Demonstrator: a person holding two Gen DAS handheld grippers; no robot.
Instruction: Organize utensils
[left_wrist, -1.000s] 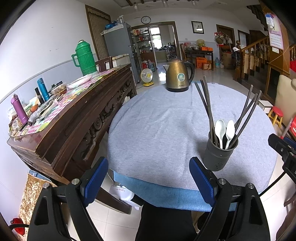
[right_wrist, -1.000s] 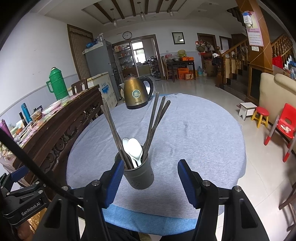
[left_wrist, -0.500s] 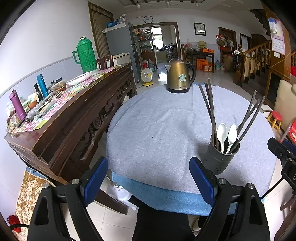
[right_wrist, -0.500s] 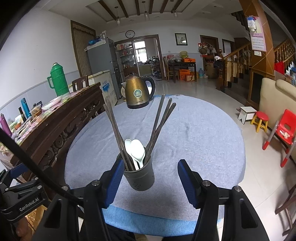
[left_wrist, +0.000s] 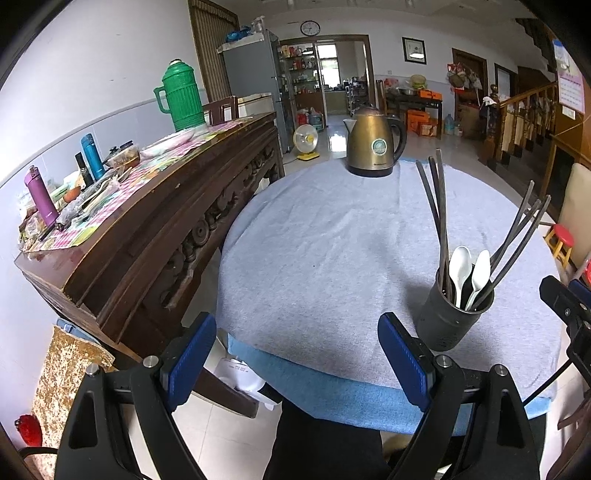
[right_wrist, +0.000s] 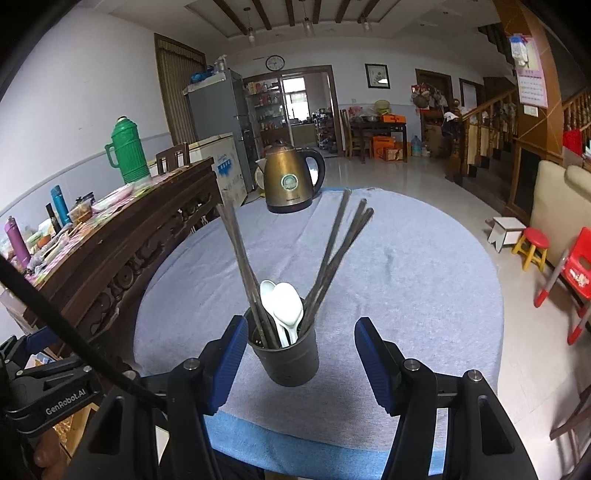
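Observation:
A dark grey utensil cup (right_wrist: 286, 356) (left_wrist: 448, 323) stands near the front edge of the round table with its grey-blue cloth (right_wrist: 406, 280) (left_wrist: 325, 251). Several dark chopsticks (right_wrist: 334, 254) (left_wrist: 436, 206) and two white spoons (right_wrist: 286, 308) (left_wrist: 469, 269) stand in it. My right gripper (right_wrist: 299, 356) is open just in front of the cup, its blue pads apart on either side and clear of it. My left gripper (left_wrist: 297, 360) is open with nothing between its fingers, over the table's front edge to the left of the cup.
A brass-coloured kettle (left_wrist: 373, 142) (right_wrist: 290, 182) stands at the table's far edge. A dark wooden sideboard (left_wrist: 147, 221) crowded with flasks and a green thermos (left_wrist: 181, 96) runs along the left. Red stools and a red chair (right_wrist: 576, 266) stand on the floor at right.
Both views have tipped up slightly, so the table and cup sit a little lower in frame. The cup and both grippers' openings are unchanged.

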